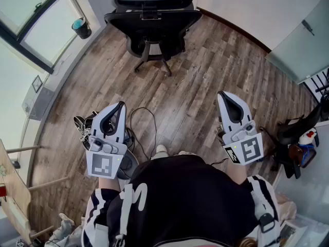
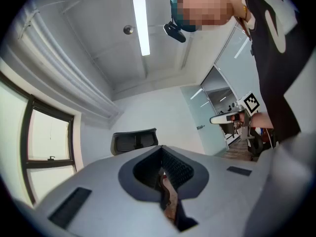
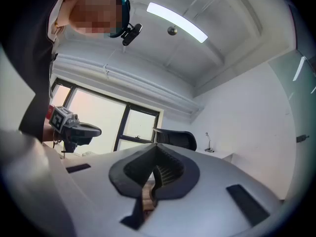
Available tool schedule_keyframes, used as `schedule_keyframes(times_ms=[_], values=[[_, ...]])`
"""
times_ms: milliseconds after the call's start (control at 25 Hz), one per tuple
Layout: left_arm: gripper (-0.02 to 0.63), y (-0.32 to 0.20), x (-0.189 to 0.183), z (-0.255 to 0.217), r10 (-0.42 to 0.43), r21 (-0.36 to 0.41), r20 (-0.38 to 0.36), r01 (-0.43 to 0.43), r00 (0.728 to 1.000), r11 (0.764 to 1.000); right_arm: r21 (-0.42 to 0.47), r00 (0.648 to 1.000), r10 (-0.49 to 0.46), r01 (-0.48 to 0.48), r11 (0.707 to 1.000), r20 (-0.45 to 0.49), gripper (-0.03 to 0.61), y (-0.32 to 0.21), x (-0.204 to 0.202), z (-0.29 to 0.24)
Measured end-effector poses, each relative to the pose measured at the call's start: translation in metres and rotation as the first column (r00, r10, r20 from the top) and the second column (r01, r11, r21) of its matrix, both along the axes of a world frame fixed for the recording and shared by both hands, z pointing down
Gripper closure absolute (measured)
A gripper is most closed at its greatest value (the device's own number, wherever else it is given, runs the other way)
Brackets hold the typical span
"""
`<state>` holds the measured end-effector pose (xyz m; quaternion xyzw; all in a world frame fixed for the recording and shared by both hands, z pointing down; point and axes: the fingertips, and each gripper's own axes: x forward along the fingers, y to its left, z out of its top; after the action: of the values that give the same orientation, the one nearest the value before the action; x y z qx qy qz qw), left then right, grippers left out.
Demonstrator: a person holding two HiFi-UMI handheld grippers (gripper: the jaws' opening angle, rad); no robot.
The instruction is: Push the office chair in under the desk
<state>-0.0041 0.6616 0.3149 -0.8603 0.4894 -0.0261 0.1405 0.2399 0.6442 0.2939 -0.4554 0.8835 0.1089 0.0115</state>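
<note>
The black office chair [image 1: 151, 22] stands on the wood floor at the far side of the room, well ahead of both grippers; only its backrest shows in the left gripper view [image 2: 134, 141] and the right gripper view [image 3: 175, 138]. A white surface [image 3: 224, 155] right of the chair may be the desk. My left gripper [image 1: 120, 105] [image 2: 161, 148] is held in front of the person's body, jaws together and nothing between them. My right gripper [image 1: 222, 94] [image 3: 156, 148] is held level with it on the right, also shut and empty. Both point toward the chair.
A black bin with a teal top [image 1: 81, 27] sits by the window [image 1: 31, 14] at the left. A cable [image 1: 146, 125] loops on the floor between the grippers. Dark gear [image 1: 295, 138] stands at the right, a glass panel [image 1: 298, 45] beyond it, and a wooden frame [image 1: 15, 194] at the near left.
</note>
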Motion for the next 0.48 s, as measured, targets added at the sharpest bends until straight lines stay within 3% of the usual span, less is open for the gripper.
schedule_keyframes(times_ms=[280, 480], values=[[0.604, -0.0026, 0.0002, -0.006, -0.004, 0.035, 0.005, 0.003, 1.0, 0.999, -0.01, 1.0, -0.012, 0.012, 1.0, 0.012, 0.568, -0.0043, -0.0014, 0.0023], [0.604, -0.0062, -0.0003, -0.002, -0.014, 0.014, 0.004, 0.014, 1.0, 1.0, -0.054, 1.0, -0.001, 0.001, 0.999, 0.002, 0.569, -0.0076, -0.0011, 0.0101]])
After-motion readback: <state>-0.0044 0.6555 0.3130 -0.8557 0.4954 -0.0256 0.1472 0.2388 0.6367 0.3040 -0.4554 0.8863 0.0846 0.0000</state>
